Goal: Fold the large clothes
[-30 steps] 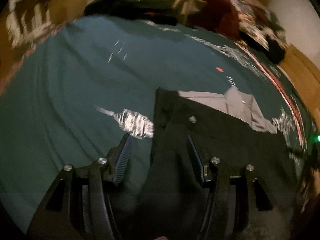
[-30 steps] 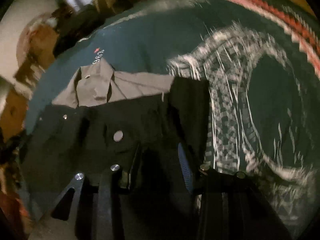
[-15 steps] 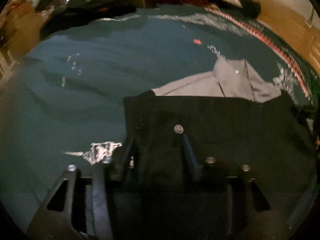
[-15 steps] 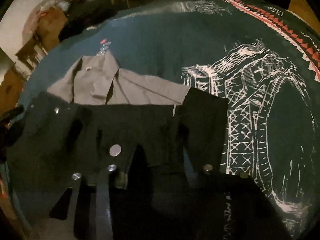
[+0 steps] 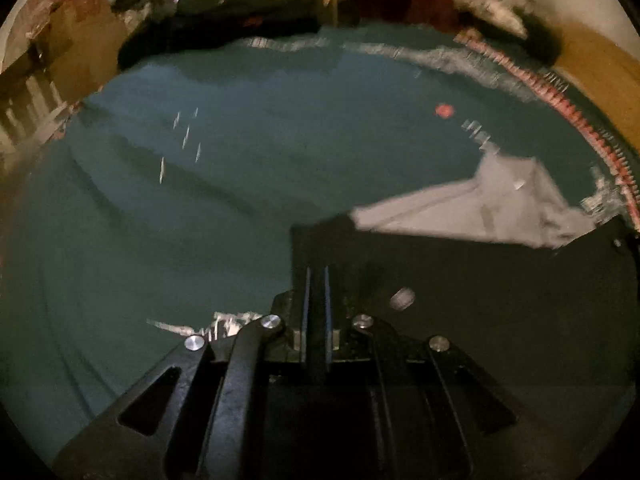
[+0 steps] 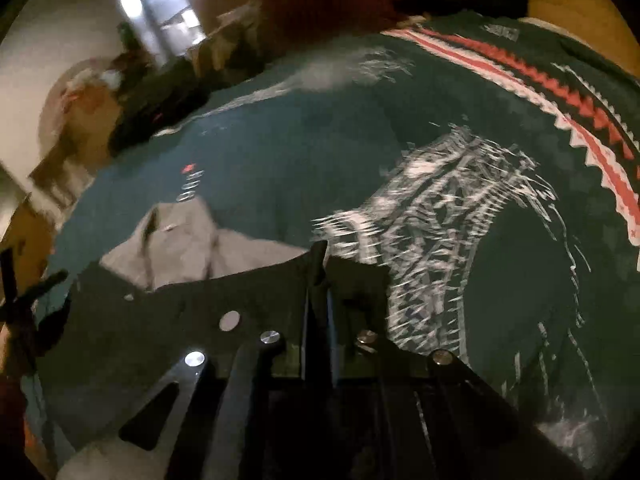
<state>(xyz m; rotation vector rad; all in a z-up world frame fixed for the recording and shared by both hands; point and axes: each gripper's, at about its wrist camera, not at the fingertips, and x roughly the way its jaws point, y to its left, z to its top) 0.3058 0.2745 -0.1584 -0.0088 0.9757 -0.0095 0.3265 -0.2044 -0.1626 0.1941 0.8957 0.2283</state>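
Observation:
A dark jacket (image 5: 480, 300) with metal snap buttons and a grey lining and collar (image 5: 492, 208) lies on a teal bedspread (image 5: 200, 220). My left gripper (image 5: 316, 276) is shut on the jacket's left edge. In the right wrist view the same jacket (image 6: 180, 320) spreads to the left, its grey collar (image 6: 176, 248) behind it. My right gripper (image 6: 318, 300) is shut on the jacket's right edge fold, which stands up between the fingers.
The bedspread carries a white tower print (image 6: 440, 240) and a red and white zigzag border (image 6: 560, 108) at the right. Dark and red clothes (image 5: 240, 12) are piled at the far edge of the bed. A wooden floor (image 5: 600, 64) shows beyond.
Both grippers went from open around the jacket's edges to shut on the fabric. The jacket's near edge has been lifted and pulled a little, both views blurred by motion.

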